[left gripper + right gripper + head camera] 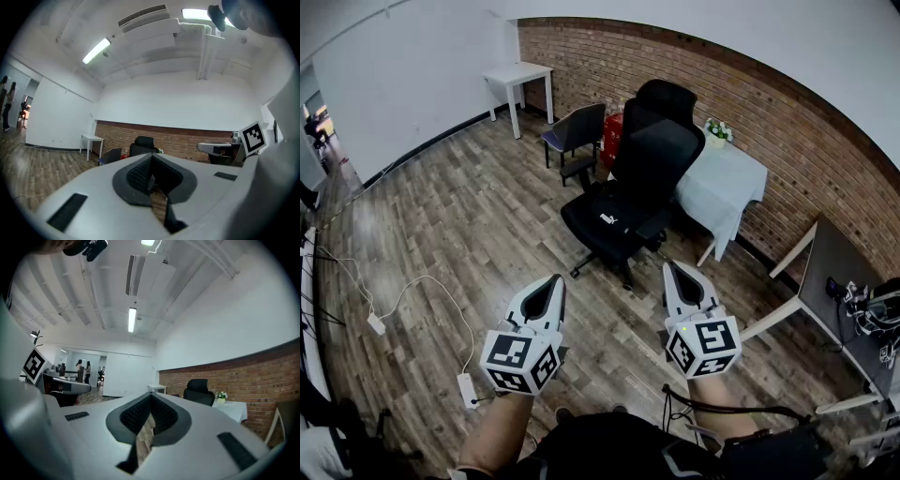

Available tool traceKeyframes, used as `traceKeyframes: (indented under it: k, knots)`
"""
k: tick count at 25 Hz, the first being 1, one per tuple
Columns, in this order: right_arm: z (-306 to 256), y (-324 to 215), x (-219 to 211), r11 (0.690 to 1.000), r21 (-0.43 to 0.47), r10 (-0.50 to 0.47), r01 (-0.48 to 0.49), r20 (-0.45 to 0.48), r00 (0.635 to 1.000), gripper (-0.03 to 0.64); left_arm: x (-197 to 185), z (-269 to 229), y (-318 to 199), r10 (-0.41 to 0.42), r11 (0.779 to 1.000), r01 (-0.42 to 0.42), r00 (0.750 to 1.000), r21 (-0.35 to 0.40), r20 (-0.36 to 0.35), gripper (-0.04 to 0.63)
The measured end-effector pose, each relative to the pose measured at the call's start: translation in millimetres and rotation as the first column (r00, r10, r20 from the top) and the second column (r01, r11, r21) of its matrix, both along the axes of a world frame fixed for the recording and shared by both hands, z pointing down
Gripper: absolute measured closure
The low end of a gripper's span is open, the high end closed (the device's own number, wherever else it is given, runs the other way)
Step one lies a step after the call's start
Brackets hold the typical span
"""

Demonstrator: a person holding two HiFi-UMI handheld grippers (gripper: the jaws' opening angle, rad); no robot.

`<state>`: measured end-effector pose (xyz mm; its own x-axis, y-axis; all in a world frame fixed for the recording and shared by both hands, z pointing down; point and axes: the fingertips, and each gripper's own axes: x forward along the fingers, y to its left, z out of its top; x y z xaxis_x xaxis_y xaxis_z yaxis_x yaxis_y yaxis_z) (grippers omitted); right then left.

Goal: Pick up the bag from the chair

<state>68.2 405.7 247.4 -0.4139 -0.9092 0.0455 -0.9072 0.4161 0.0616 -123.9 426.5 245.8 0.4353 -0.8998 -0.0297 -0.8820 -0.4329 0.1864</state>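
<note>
Black bag point(606, 218) with a white logo lies flat on the black office chair point(654, 150) seat, long axis unclear; left gripper point(555, 281) and right gripper point(669, 269) closed, empty

The floor point(469, 216) is grey-brown wood plank with a low sheen. The wall point(787, 131) is rough red brick. The tablecloth point(724, 187) is soft white cloth. The office chair point(652, 155) is matt black, its back probably mesh. The bag point(605, 217) is matt black too.
</note>
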Motion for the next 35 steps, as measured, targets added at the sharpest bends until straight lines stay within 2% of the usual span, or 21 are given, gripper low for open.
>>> traceKeyframes:
  k: [19,35]
  knots:
    - [-5.4,5.2,-13.8,1.000,0.007,0.022,-0.022,0.008,1.000,0.603,-16.7,-3.7,7.9,0.006,1.000,-0.006,1.000,0.012,-0.011,0.586]
    - [-6.3,13.3,-66.5,0.999,0.032,0.033,-0.033,-0.020,0.999,0.603,-70.4,2.7,9.6,0.052,0.998,-0.051,0.998,0.031,-0.028,0.586]
